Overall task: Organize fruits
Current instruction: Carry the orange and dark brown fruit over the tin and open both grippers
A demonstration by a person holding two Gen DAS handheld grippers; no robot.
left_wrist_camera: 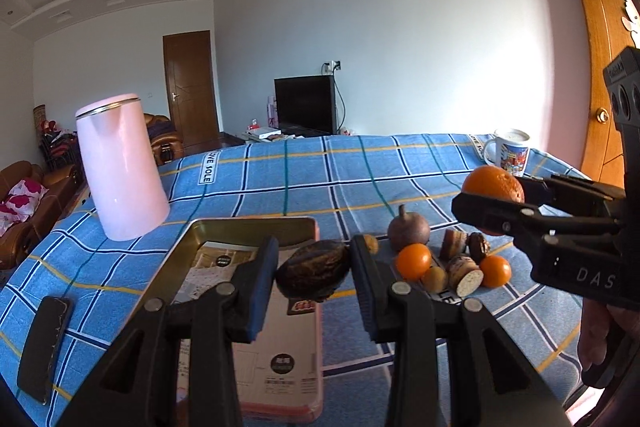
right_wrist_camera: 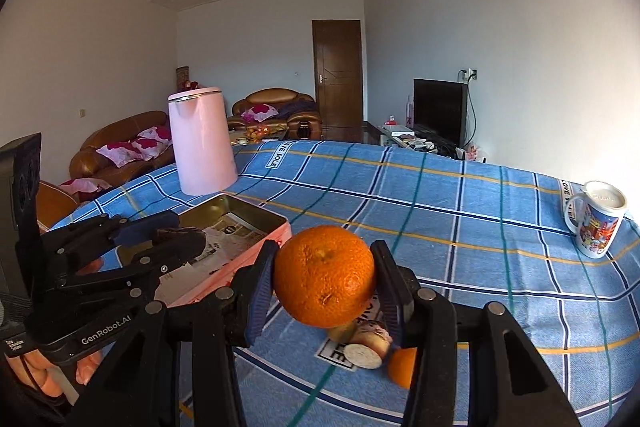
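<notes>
Fruits lie in a loose heap (left_wrist_camera: 444, 263) on the checked surface (left_wrist_camera: 280, 179), partly hidden behind the right tongs (right_wrist_camera: 324, 277), which grip an orange (right_wrist_camera: 323, 275) above them. Left tongs (left_wrist_camera: 314, 269) clamp a dark, wrinkled fruit (left_wrist_camera: 312, 270), hard to identify, over the tin tray (left_wrist_camera: 240, 227).

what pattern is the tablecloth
Blue plaid tablecloth with white, navy, yellow and teal lines; clearest in the right wrist view.

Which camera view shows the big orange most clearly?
The right wrist view: the big orange sits centred, near and whole between the right gripper's fingers. The left wrist view shows the same orange only small at the right edge, with its lower part hidden by a finger.
</notes>
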